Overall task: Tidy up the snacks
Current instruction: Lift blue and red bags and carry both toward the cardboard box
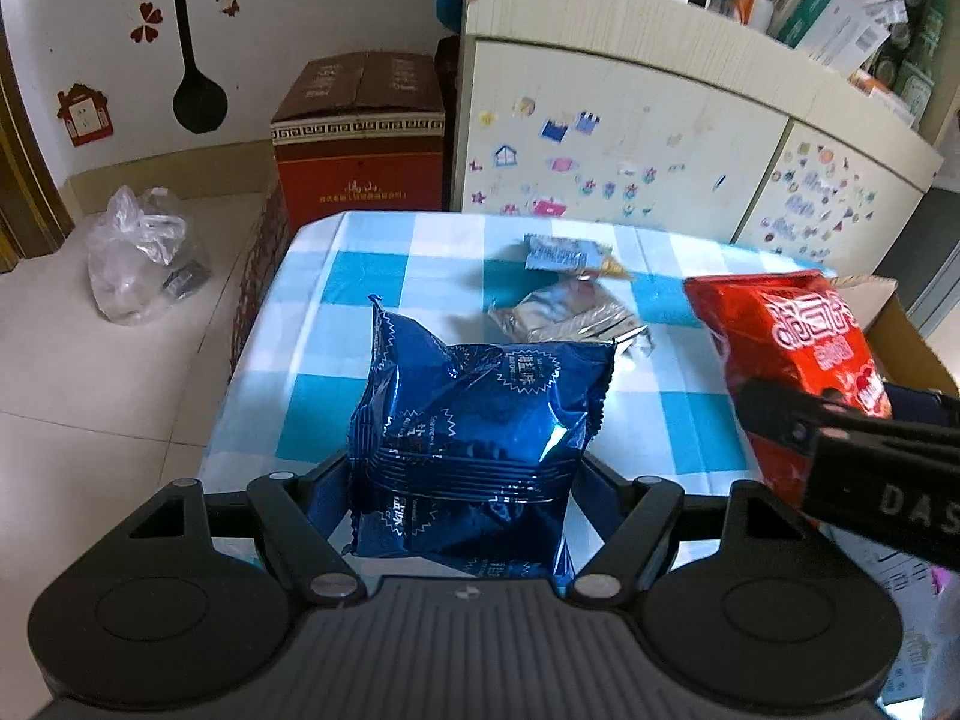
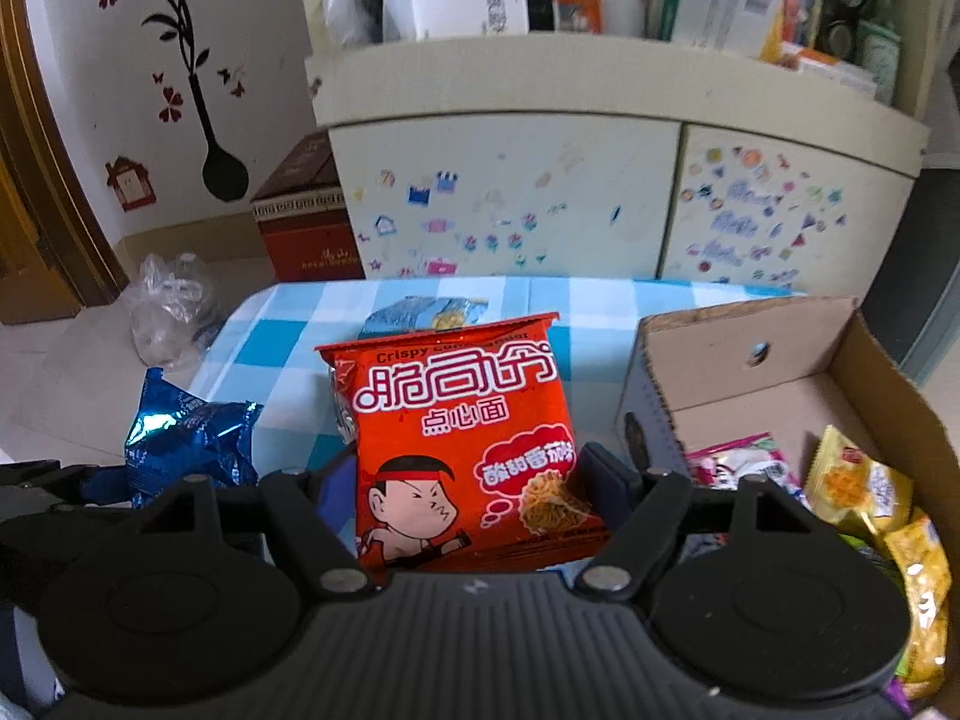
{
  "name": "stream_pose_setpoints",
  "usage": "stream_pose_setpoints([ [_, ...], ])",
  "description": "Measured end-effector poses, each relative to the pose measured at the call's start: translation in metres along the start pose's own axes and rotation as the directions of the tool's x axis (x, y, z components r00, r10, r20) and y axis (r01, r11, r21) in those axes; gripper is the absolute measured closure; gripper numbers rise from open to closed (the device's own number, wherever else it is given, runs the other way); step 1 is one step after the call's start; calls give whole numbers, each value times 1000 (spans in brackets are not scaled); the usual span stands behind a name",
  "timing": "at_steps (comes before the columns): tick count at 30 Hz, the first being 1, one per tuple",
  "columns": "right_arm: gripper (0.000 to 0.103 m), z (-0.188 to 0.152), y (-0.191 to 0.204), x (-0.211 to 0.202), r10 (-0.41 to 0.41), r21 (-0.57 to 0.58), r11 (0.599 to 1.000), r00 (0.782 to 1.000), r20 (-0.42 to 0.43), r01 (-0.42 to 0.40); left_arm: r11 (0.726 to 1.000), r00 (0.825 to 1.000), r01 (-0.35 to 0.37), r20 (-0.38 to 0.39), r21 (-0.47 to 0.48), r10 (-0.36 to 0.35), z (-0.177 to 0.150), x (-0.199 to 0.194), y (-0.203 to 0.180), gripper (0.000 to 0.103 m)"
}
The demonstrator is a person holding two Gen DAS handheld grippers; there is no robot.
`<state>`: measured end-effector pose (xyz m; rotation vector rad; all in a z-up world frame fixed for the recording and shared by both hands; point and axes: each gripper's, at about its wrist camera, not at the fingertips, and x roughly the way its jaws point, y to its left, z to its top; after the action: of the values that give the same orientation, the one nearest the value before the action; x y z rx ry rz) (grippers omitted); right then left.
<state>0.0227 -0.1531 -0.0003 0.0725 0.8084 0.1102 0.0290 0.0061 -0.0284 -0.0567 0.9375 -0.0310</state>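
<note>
left gripper [image 1: 462, 480]: jaws clamped on blue snack pack [image 1: 480, 414], held above checked surface [image 1: 336, 276] | right gripper [image 2: 468, 480]: jaws clamped on red noodle pack [image 2: 462, 450], held upright beside cardboard box [image 2: 750, 354] | box contents: yellow packets [image 2: 864, 486] | on surface: silver packet [image 1: 570, 315]
</note>
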Motion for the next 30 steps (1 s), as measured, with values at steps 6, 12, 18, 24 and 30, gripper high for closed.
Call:
stream_pose_setpoints([
  [6,27,-3,-5,-29,1,11,1000,999,38,-1,1000,999,5,39,16,-6,1,-16,-5,23],
  [12,27,-6,-13,-55,-1,33,999,997,72,-2,1000,997,17,70,23,-18,0,-29,-11,23],
  [18,27,-8,-23,-76,-1,52,999,995,101,-5,999,995,18,102,38,-22,2,-37,-19,23],
  [24,27,-7,-38,-85,-16,80,997,993,120,6,999,992,27,119,43,-32,3,-42,-28,23],
  [30,27,-5,-57,-96,-34,124,992,989,147,15,997,991,36,125,74,-45,2,-43,-43,23],
])
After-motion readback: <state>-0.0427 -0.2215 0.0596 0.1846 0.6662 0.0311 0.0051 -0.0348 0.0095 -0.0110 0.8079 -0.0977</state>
